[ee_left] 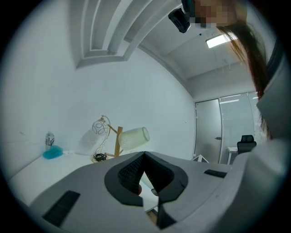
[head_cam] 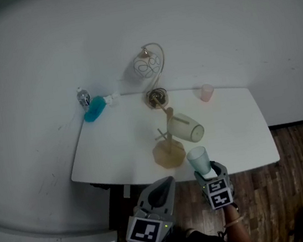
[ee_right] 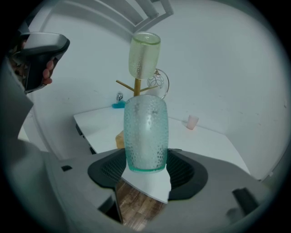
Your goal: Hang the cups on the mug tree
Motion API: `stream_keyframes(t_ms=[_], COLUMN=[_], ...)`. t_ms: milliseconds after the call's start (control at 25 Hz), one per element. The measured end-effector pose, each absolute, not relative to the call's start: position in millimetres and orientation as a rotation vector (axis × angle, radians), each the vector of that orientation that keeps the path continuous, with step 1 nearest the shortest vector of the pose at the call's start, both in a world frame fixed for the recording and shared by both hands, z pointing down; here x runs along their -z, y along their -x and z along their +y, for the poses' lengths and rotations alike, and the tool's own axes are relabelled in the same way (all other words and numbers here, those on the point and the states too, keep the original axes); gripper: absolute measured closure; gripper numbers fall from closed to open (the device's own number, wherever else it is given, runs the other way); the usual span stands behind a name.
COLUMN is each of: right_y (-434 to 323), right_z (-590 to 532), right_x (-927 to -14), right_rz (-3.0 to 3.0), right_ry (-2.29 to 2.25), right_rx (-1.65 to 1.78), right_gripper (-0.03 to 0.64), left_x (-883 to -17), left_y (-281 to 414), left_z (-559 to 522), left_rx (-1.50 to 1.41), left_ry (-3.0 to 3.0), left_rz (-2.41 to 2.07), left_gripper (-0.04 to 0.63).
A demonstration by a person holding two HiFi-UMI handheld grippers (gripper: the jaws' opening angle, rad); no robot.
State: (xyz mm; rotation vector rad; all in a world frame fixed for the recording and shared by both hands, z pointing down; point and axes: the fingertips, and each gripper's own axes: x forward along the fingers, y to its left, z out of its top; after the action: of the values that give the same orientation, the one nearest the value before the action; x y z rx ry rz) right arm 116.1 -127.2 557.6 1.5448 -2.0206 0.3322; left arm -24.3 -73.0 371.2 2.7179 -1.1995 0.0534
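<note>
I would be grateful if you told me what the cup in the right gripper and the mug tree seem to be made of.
The teal cup looks like translucent glass or plastic, I cannot tell which; its wall is dimpled and lets light through. The mug tree looks like pale bare wood, going by its matte tan colour.

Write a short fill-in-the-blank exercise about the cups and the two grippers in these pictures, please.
1. The number of cups hanging on the mug tree is ___.
2. The right gripper has its jaws closed on the green cup, whereas the left gripper holds ___.
3. The small cup standing on the table is ___ in colour.

Missing words: one; nothing; pink.
</note>
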Motion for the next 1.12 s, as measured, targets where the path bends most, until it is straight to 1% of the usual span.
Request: stream_keyframes(t_ms=[1120], right_y=[-93.2], right_z=[-138.0], right_x=[-573.7], right_rz=[-1.914], right_ry=[-1.517], right_rx=[-0.391], right_gripper=[0.33], left_x=[-377.6], left_y=[68.5], left_z=[-106.8], left_rx=[-0.001], left_ry=[-2.708], left_rz=[-1.156], left_gripper=[0.595])
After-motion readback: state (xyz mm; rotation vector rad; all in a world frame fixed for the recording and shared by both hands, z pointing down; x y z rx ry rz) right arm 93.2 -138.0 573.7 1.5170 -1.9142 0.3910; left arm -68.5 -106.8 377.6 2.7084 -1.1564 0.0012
